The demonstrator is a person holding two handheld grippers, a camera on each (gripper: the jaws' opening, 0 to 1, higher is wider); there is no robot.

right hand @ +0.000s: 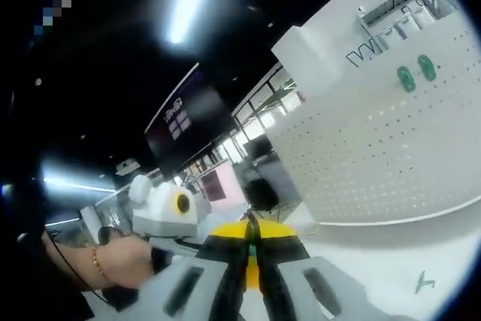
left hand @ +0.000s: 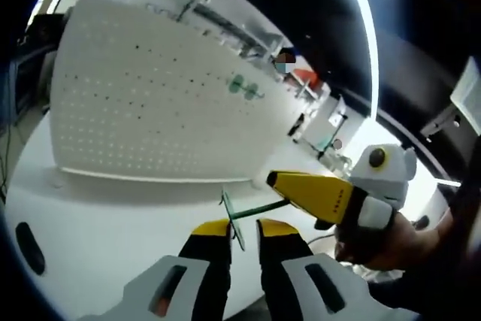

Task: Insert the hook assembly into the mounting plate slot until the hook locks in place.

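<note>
Green hook (left hand: 252,210): pinched between both tools, left tool (left hand: 243,232) and right tool (right hand: 250,249), steadied for insertion; pegboard (left hand: 158,103) upper left.

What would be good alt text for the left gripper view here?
The left gripper, yellow-tipped jaws shut on a green hook piece, meets the right gripper, which clamps the piece's stem from the right, held by a hand. Behind them a white pegboard stands on a white table, with two green hooks already mounted.
</note>
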